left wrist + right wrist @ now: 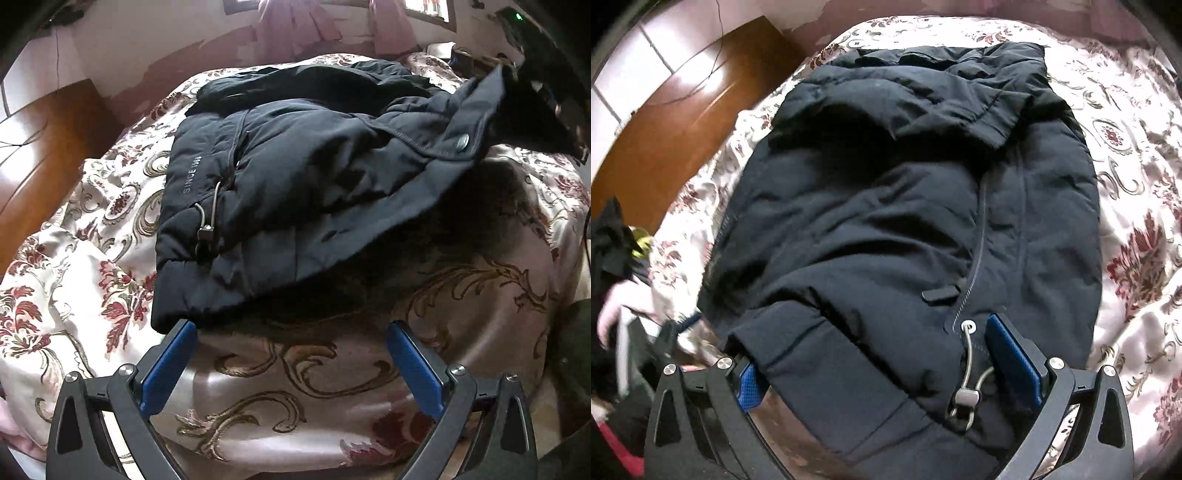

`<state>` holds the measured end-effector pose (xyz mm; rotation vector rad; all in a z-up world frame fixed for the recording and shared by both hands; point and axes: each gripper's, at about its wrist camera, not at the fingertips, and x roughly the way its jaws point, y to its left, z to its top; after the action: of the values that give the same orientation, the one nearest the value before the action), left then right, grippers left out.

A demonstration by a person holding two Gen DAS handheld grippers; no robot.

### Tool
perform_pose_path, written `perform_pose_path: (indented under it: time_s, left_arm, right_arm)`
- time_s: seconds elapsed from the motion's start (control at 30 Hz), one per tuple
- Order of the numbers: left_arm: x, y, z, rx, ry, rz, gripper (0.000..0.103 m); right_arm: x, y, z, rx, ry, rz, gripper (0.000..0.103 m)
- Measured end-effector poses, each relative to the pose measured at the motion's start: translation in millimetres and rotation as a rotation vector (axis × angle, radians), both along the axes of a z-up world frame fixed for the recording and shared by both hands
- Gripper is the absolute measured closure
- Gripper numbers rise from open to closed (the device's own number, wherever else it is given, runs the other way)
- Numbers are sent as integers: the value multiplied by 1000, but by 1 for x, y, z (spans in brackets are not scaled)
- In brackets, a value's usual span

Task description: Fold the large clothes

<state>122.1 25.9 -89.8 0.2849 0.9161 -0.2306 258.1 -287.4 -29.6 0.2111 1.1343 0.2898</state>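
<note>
Two grippers work over one dark padded jacket [905, 206], which lies spread on a floral bedspread [295, 387], collar end away and hem toward the cameras. In the left wrist view the left gripper [291, 354] stands spread wide and empty over bare bedspread, its left blue pad just touching the jacket's near hem corner. In the right wrist view the right gripper [875, 354] is also parted, its pads straddling the hem with fabric lying between them but not pinched; a drawcord with its toggle [964, 400] dangles just inside the right pad. Judging by its puffy quilting, the jacket should be bulky, soft and springy, with a slick shell likely to slide, so the firm stitched hem corners look like the best places to grip.
</note>
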Motion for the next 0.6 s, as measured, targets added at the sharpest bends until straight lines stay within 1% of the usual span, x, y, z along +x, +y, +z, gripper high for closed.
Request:
perform_pose_path:
  time_s: [0.1, 0.23, 0.3, 0.37, 0.4, 0.43, 0.47, 0.5, 0.53, 0.57, 0.6]
  left_arm:
    - [2, -3, 0, 76, -50, 31, 0]
    - [5, -15, 1, 170, -119, 17, 0]
    - [8, -21, -1, 218, -141, 14, 0]
    - [15, -24, -4, 239, -140, 28, 0]
    - [18, -24, -5, 237, -133, 37, 0]
    - [23, -22, -4, 226, -125, 50, 5]
    - [27, -19, -2, 204, -120, 70, 12]
    - [30, -15, 0, 182, -117, 86, 15]
    - [34, -9, 4, 151, -114, 109, 21]
    - [37, -6, 7, 133, -116, 122, 27]
    - [39, -4, 10, 125, -121, 131, 31]
  right_arm:
    - [11, 2, 3, 30, 17, 3, 1]
    - [22, -2, 3, 85, 39, -18, 1]
    - [25, -5, 4, 111, 47, -25, 1]
    - [25, -8, 6, 131, 51, -29, 1]
    - [25, -10, 7, 145, 49, -33, 1]
    - [25, -13, 8, 161, 47, -42, 1]
    - [24, -17, 9, 163, 47, -53, 1]
    - [23, -18, 10, 161, 45, -53, 1]
    - [23, -18, 9, 159, 45, -48, 1]
    - [23, -19, 8, 156, 48, -44, 1]
    - [22, -19, 6, 153, 52, -43, 1]
